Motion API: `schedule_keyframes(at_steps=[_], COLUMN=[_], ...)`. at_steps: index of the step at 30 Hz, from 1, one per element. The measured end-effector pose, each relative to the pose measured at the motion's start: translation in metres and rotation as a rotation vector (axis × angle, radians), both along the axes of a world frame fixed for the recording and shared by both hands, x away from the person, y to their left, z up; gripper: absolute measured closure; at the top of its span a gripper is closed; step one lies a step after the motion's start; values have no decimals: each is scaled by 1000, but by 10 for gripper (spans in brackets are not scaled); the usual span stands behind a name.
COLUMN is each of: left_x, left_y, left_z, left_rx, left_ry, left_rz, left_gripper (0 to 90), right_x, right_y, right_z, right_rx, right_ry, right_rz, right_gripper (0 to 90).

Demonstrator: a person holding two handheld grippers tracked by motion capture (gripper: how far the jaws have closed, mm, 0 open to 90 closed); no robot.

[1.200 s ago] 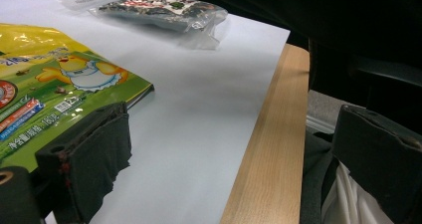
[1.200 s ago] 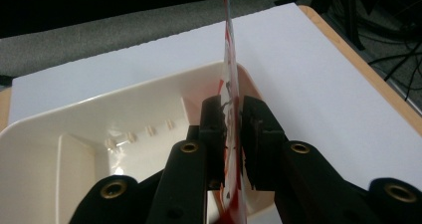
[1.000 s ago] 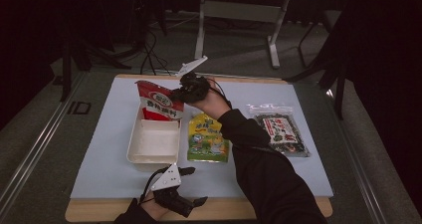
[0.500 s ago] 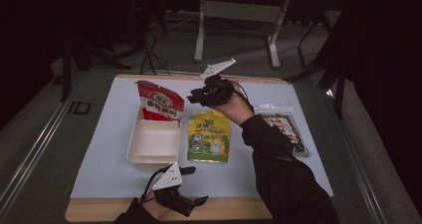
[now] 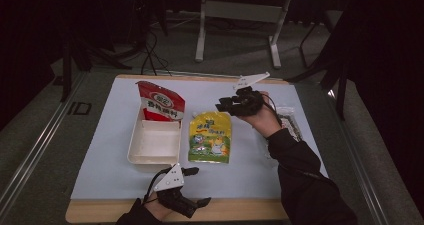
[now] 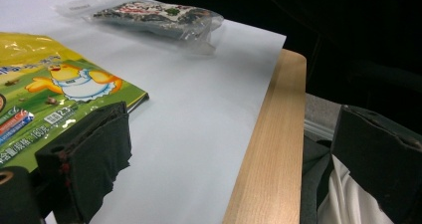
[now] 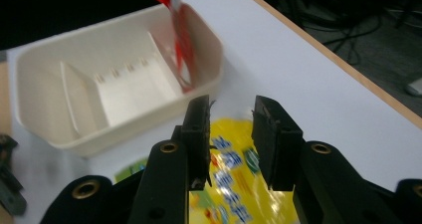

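Above the yellow pouch (image 5: 210,137), the right gripper (image 5: 226,104) hovers, jaws empty

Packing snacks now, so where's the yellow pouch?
High view: the yellow pouch lies flat mid-table, just right of the white tray.

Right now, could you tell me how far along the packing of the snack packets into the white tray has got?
Done: the red packet leans in the white tray. In hand: the right gripper, open and empty, hovers above the yellow packet. Left: that packet and the dark packet lie on the table; the left gripper rests open.
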State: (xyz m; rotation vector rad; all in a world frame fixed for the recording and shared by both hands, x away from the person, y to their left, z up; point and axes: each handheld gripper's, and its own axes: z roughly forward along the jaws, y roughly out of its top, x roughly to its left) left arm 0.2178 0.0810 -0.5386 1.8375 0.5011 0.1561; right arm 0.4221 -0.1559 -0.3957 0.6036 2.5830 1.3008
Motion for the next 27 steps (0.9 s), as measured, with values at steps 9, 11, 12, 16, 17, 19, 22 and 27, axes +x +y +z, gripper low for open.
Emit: schedule_keyframes(at_steps=[9, 11, 12, 16, 17, 19, 22, 27], left_x=[2, 2, 2, 2, 2, 2, 2, 2], left_y=[-1, -2, -2, -2, -2, -2, -2, -3], left_z=[-1, -1, -1, -1, -1, -1, -1, -2], left_rx=[-1, 2, 0, 0, 1, 0, 1, 8], left_ry=[7, 8, 11, 10, 9, 8, 9, 8], left_rz=[1, 0, -1, 0, 1, 1, 0, -2], left_gripper=[35, 35, 35, 35, 35, 35, 35, 35], right_x=[-7, -9, -9, -11, -11, -11, -9, -5], right_y=[-62, -70, -76, -103, -108, -116, -137, -161], right_z=[-19, -21, -22, -27, -29, -31, -37, -47], right_rx=[31, 25, 28, 43, 42, 46, 39, 8], right_ry=[18, 19, 19, 23, 22, 28, 32, 38], right_rz=[-83, -97, -108, -161, -172, -188, -240, -298], right_gripper=[745, 747, 753, 792, 798, 818, 855, 889])
